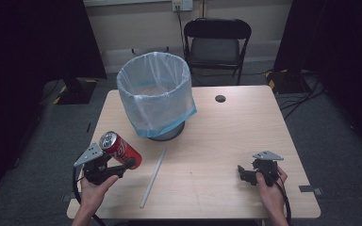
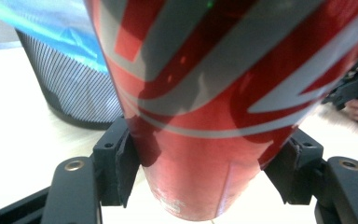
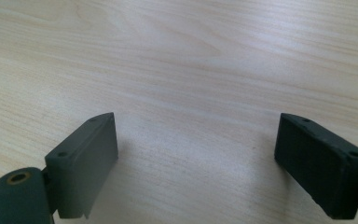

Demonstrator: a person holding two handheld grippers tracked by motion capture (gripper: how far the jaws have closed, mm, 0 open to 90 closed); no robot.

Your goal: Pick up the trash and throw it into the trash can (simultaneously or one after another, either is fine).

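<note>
Left tongs are clamping a red soda can in the lower left of the high view, held by the person's left hand, with the can tilted so its silver top is pointing up and to the left. In the left gripper view the can is sitting right between the two black jaws, both pads pressing its sides, and its bottom end is hanging just above the table. Over in the lower right of the high view, the right tongs are resting low on the table in the person's right hand, released. The right gripper view is showing the jaws spread wide with nothing but bare wood grain between them.

Moving up a bit, a long thin pale straw-looking stick is lying flat on the table, slanting from lower center up toward the bin, just right of the can and well apart from the right tongs. Past that, in the upper middle of the table, a mesh waste bin lined with a light blue bag is standing upright; its dark mesh wall is also peeking out at upper left in the left gripper view. A small dark round hole is sitting in the tabletop to the right of the bin. Farthest back, a black folding chair is standing on the floor beyond the table.
</note>
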